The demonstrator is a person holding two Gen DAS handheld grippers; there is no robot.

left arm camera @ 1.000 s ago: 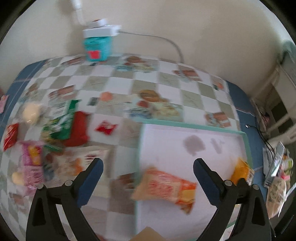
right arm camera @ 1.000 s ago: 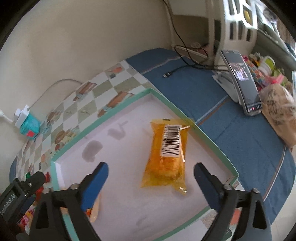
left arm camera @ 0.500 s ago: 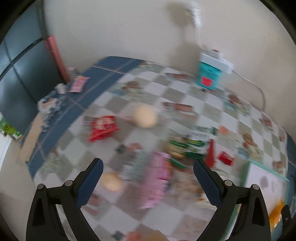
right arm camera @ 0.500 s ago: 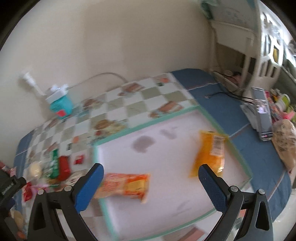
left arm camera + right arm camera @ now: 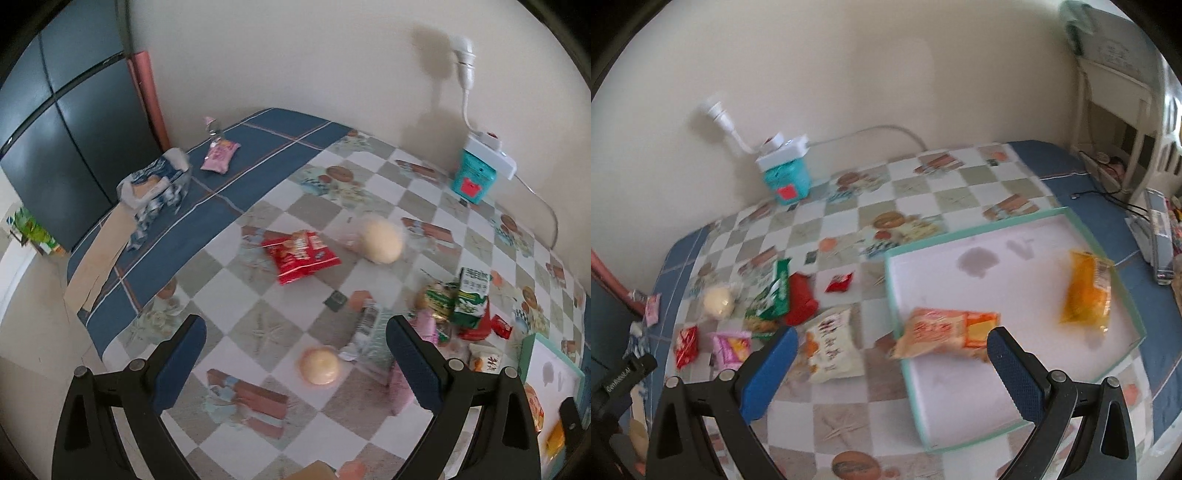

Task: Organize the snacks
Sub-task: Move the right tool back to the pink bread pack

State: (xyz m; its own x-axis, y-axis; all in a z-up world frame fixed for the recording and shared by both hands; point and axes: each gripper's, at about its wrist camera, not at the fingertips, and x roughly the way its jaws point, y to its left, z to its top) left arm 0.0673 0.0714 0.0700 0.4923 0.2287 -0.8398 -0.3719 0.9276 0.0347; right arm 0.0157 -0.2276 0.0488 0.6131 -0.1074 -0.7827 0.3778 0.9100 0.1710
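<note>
Left gripper [image 5: 295, 354]: hovering over the checked tablecloth [image 5: 258, 325] with blue-padded jaws spread wide, gripping nothing.
Nearest to it: a round pale bun in clear wrap [image 5: 319, 365] is lying between the jaws, just ahead of the pads.
By its right finger: a pink packet [image 5: 428, 325] and green foil packets [image 5: 469, 299] are crowding together.
Farther ahead: a red crinkled snack bag [image 5: 300, 254] is lying beside a larger pale bun [image 5: 380, 240].
Right gripper [image 5: 890, 354]: hanging wide open and empty.
Just ahead of its right finger: an orange-and-cream snack bag [image 5: 945, 332] is overhanging the near-left rim of the shallow white tray with teal edge [image 5: 1012, 376].
Deeper in the tray: a yellow-orange packet [image 5: 1087, 291] is lying toward the right side.
Ahead of its left finger: a white printed snack bag [image 5: 831, 347] is sitting on the cloth.
</note>
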